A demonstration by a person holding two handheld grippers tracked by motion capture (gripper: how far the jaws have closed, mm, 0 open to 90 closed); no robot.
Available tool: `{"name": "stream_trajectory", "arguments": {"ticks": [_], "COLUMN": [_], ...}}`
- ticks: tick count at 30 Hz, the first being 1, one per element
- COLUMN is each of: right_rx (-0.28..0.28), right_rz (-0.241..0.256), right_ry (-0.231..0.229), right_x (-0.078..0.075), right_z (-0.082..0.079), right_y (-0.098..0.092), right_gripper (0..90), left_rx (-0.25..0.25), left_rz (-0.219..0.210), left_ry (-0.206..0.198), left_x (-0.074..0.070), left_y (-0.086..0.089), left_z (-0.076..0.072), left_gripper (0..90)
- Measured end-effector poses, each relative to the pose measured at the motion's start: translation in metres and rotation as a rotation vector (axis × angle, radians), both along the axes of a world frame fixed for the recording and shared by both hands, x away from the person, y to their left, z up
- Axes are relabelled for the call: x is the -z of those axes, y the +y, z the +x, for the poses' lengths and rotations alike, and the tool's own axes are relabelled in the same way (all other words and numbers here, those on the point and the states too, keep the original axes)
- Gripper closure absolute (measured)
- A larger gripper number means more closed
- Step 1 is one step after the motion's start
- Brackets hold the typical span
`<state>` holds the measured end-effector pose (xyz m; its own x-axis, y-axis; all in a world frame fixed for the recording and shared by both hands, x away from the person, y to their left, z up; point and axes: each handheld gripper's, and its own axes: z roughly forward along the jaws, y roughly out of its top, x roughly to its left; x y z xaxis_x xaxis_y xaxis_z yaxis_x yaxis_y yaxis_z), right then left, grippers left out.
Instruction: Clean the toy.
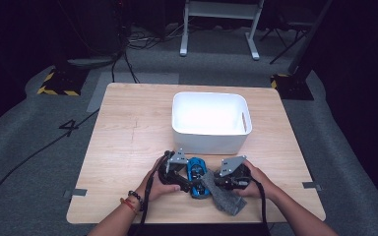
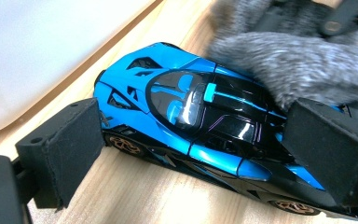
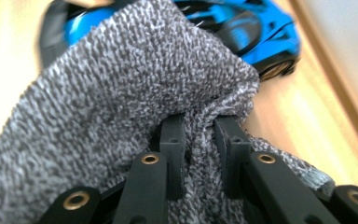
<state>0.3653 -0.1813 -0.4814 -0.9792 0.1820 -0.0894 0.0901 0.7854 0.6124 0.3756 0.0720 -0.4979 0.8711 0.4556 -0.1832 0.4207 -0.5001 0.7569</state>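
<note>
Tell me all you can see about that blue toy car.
The toy car is a glossy blue and black sports model with a dark cockpit and bronze wheels. It stands on its wheels on the wooden table, just before the white bin. The left gripper straddles it, jaws open. A grey knitted cloth drapes over one end.

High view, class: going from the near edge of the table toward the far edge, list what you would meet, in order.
Grey knitted cloth → blue toy car → white bin → bare far part of the wooden table.
</note>
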Motion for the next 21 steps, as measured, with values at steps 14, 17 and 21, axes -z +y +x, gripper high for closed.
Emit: {"name": "stream_trajectory", "arguments": {"ticks": [14,17,21], "right_rx": [0.201,0.212,0.216], "right_rz": [-0.032,-0.025,-0.008], "right_ry": [-0.063,-0.056,-0.056], "right_x": [-0.003,-0.002,-0.001], "right_z": [0.014,0.016,0.016], "right_y": [-0.046,-0.048,-0.048], "right_gripper": [69.8,68.3,68.6], "left_rx": [0.000,-0.038,-0.061], "left_rz": [0.062,0.069,0.124], "left_ry": [-0.066,-0.059,-0.070], "left_x": [-0.013,-0.017,-0.016], "left_y": [0.006,0.010,0.018], "left_z": [-0.009,-0.018,-0.029], "left_gripper": [15.9,15.7,17.0]}}
